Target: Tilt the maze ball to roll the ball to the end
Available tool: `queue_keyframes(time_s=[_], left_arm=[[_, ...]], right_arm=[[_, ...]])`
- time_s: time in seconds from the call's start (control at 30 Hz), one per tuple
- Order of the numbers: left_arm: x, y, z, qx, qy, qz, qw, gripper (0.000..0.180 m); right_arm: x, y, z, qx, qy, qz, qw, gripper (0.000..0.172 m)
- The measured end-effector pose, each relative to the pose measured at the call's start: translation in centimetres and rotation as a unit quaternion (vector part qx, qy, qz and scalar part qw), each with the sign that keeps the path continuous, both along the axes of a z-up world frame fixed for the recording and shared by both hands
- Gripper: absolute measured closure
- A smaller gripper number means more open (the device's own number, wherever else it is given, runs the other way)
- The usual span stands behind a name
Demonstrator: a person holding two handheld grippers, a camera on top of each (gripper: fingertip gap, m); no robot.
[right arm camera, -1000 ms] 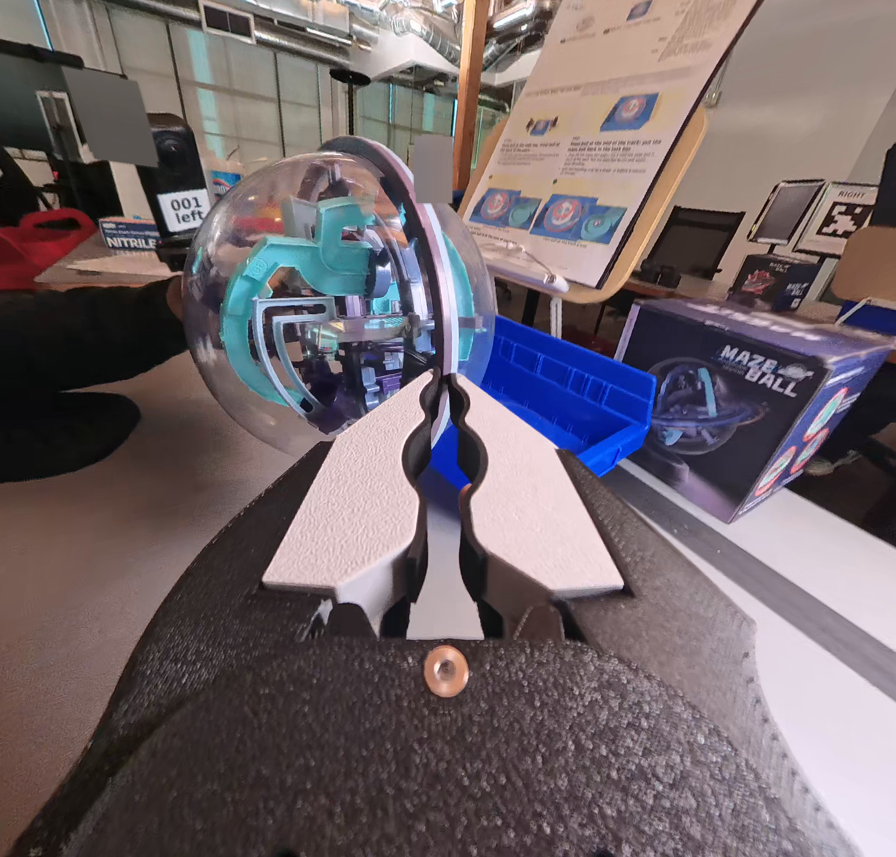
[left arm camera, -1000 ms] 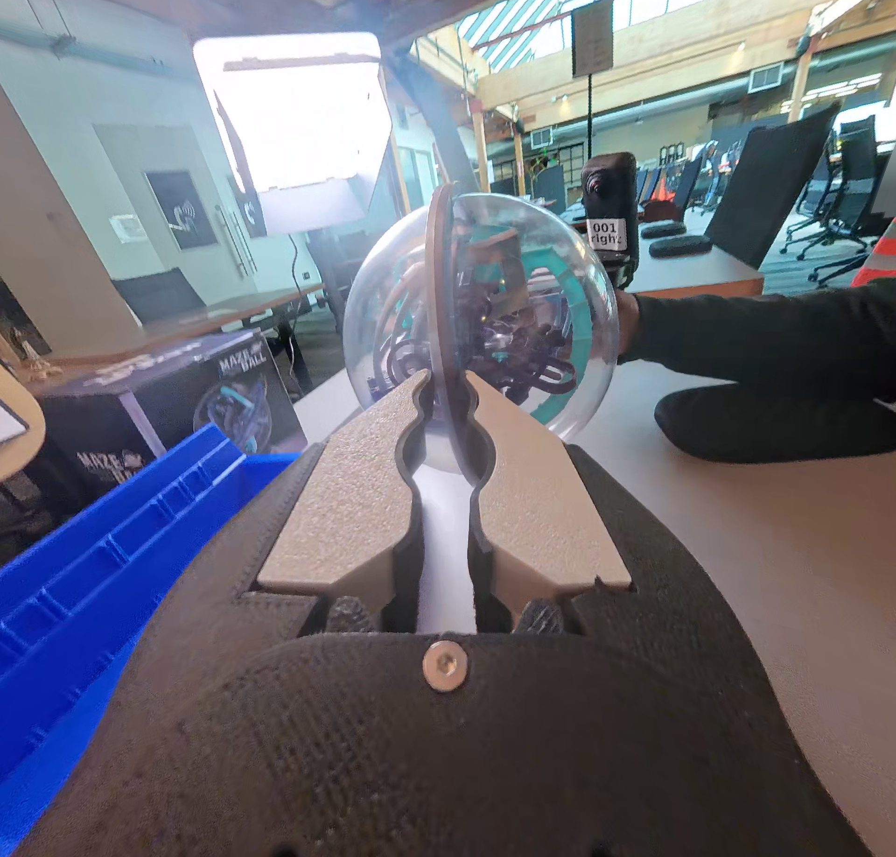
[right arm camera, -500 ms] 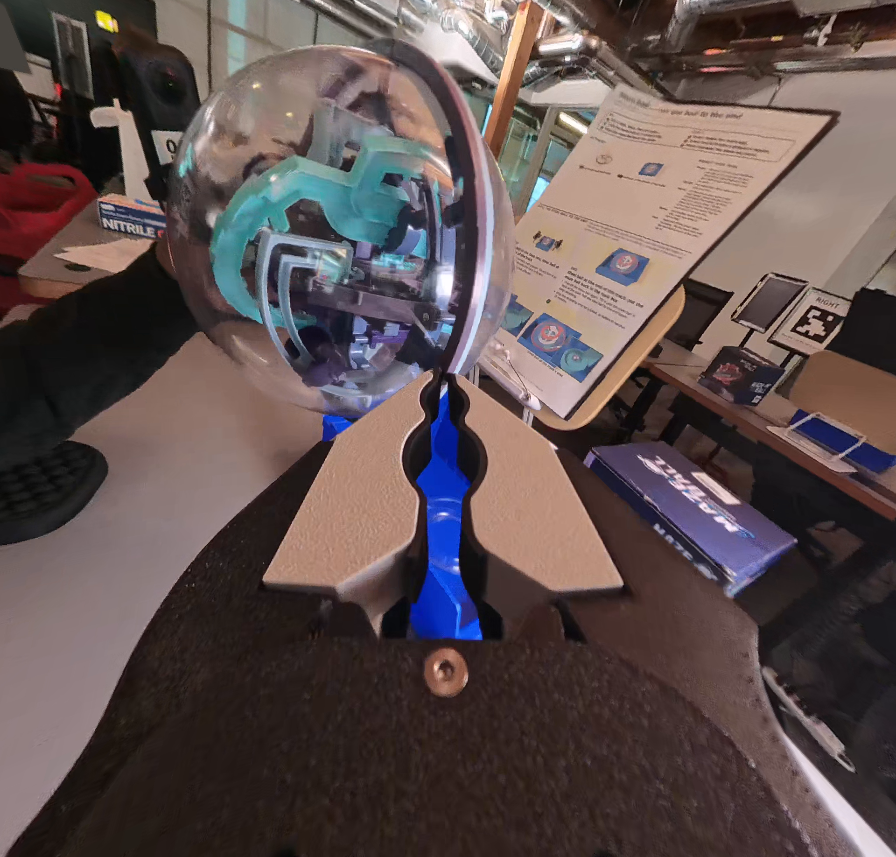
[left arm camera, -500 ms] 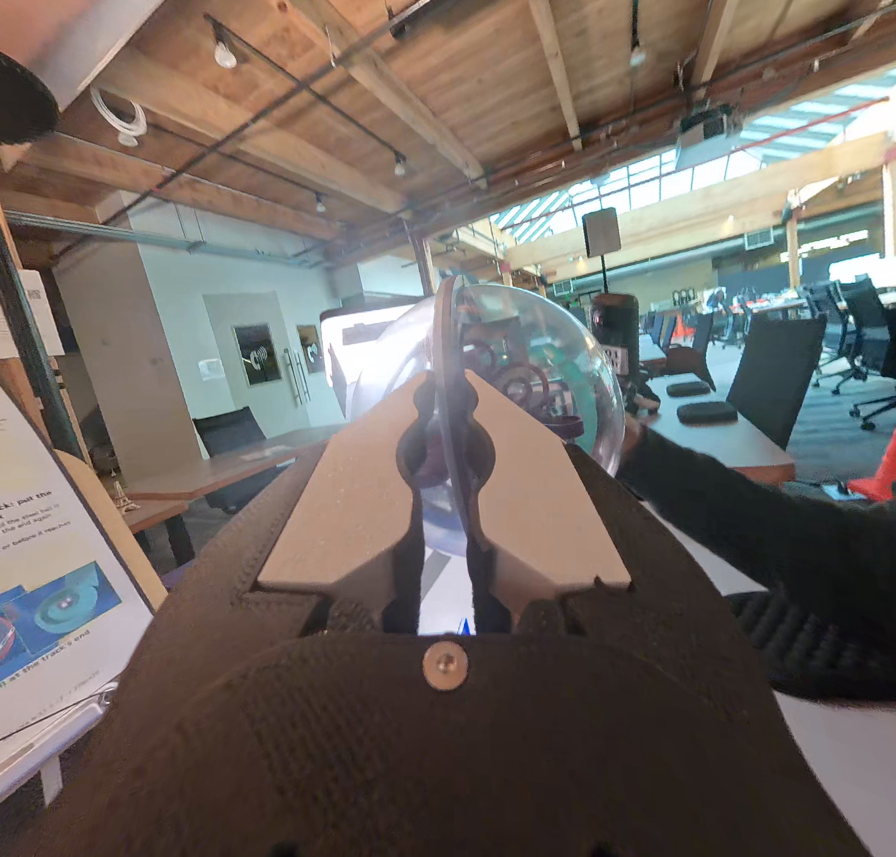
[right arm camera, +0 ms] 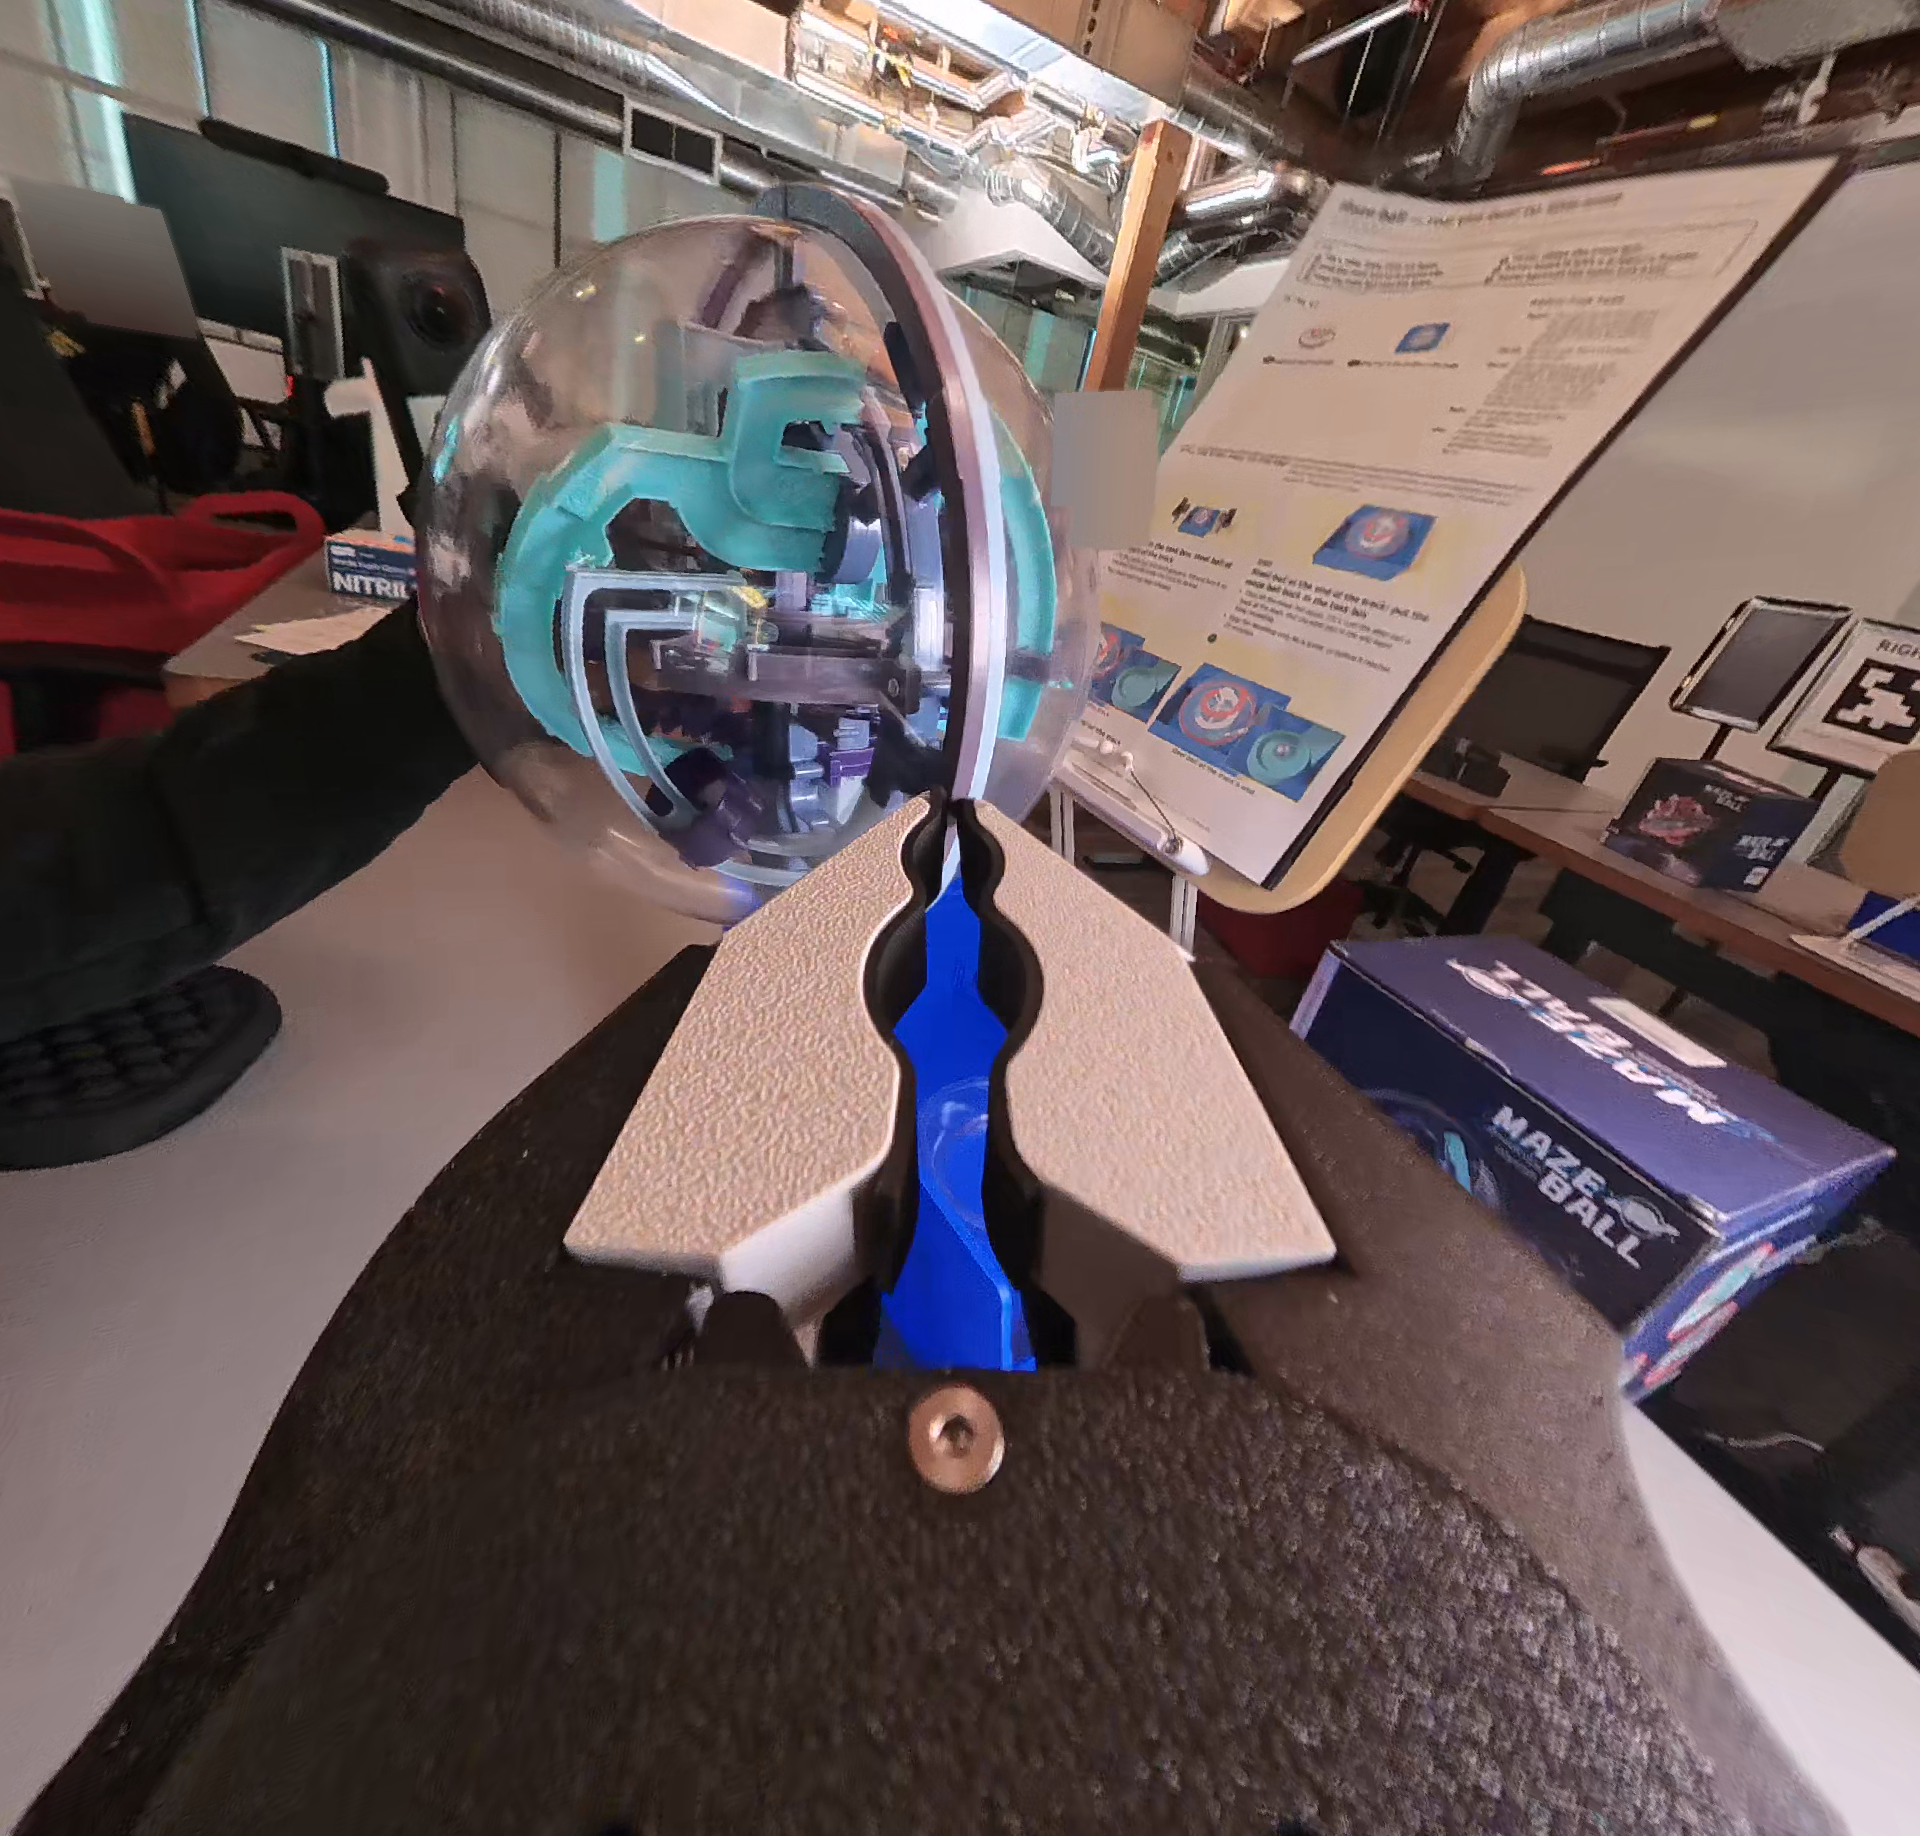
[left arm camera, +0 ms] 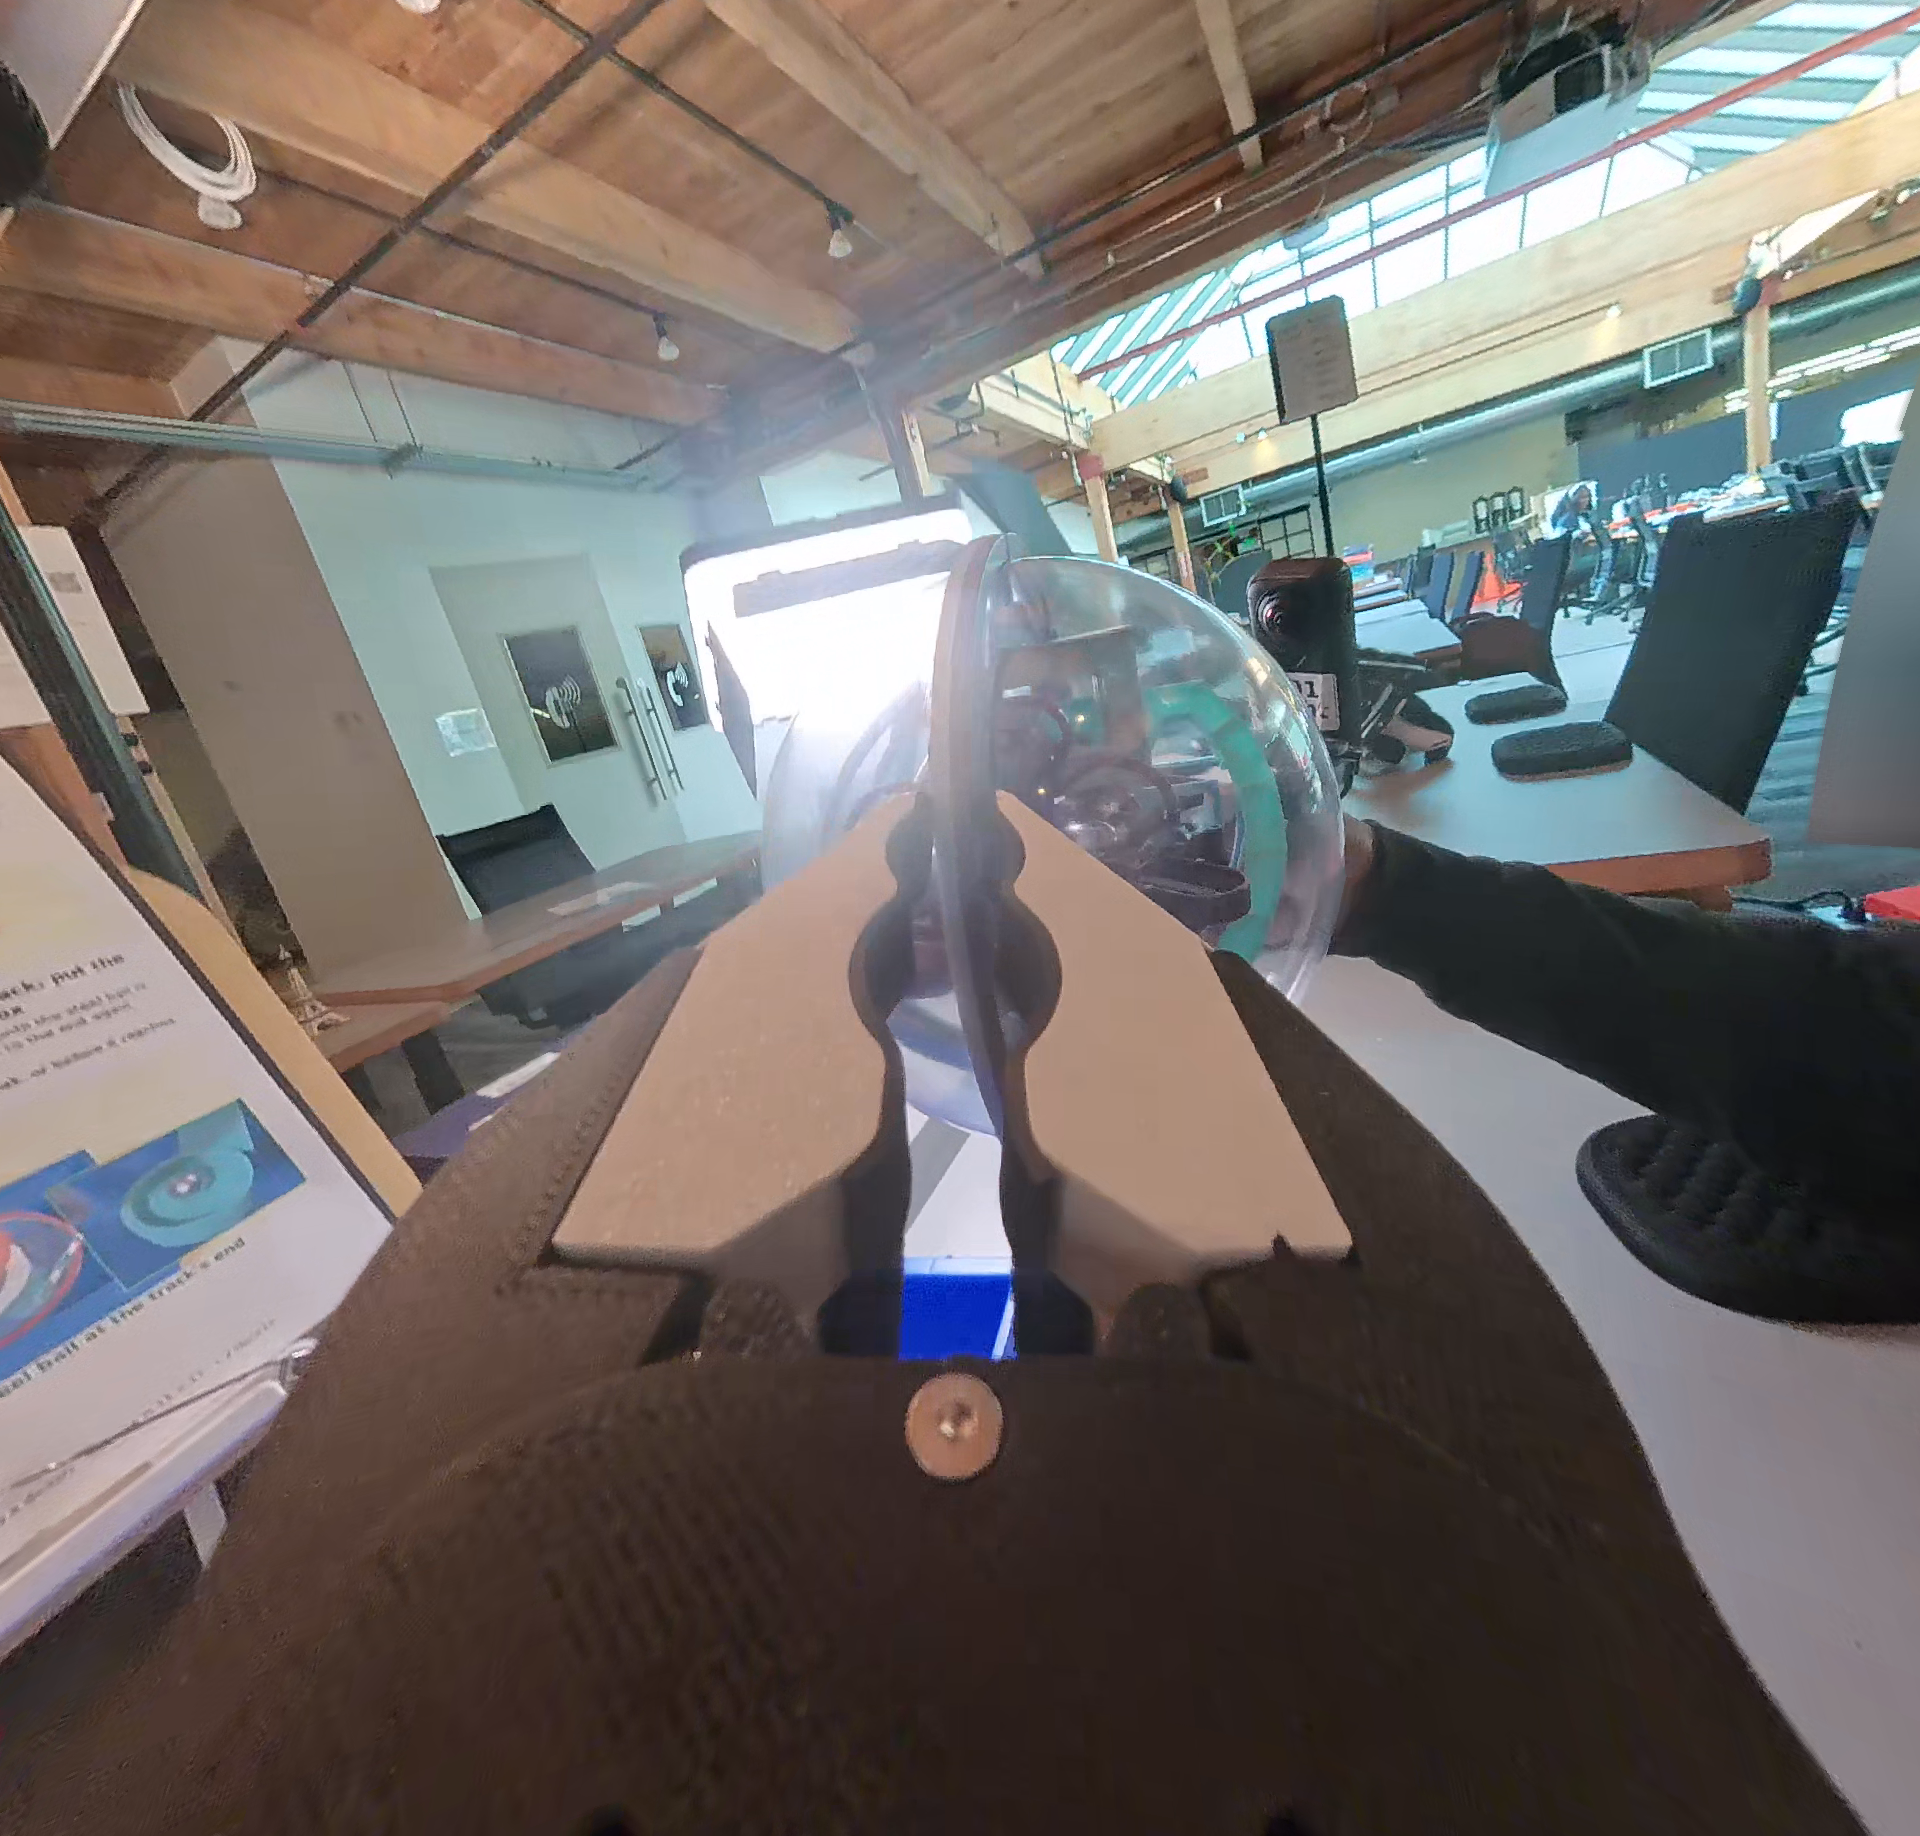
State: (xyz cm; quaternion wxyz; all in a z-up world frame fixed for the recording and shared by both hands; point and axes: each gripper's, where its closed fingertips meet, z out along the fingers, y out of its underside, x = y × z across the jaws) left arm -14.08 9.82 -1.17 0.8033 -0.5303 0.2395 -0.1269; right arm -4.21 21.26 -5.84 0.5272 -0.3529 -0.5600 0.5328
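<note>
Right wrist view now has the maze ball (right arm camera: 727,581) higher above the table (right arm camera: 416,1038) than 1 second ago, with the blue bin (right arm camera: 951,1111) showing below through the fingers. Both tools pinch its equator rim (right arm camera: 961,539): the right gripper (right arm camera: 951,825) at its very tips, the left gripper (left arm camera: 961,820) deeper in. Lifted clear, the sphere can likely be tilted freely; the inner ball isn't discernible.
</note>
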Motion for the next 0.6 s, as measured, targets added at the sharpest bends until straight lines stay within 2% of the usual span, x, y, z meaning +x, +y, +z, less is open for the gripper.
queue_keyframes(time_s=[0.33, 0.6], left_arm=[[-1.7, 3.7, -5.9, -0.079, -0.027, -0.009, 0.996, 0.173], [-1.9, 4.0, -7.6, -0.092, -0.031, -0.031, 0.995, 0.174]], right_arm=[[-1.7, 3.2, -6.8, -0.028, -0.076, -0.012, 0.997, 0.172], [-2.7, 3.5, -10.0, -0.038, -0.111, -0.004, 0.993, 0.172]])
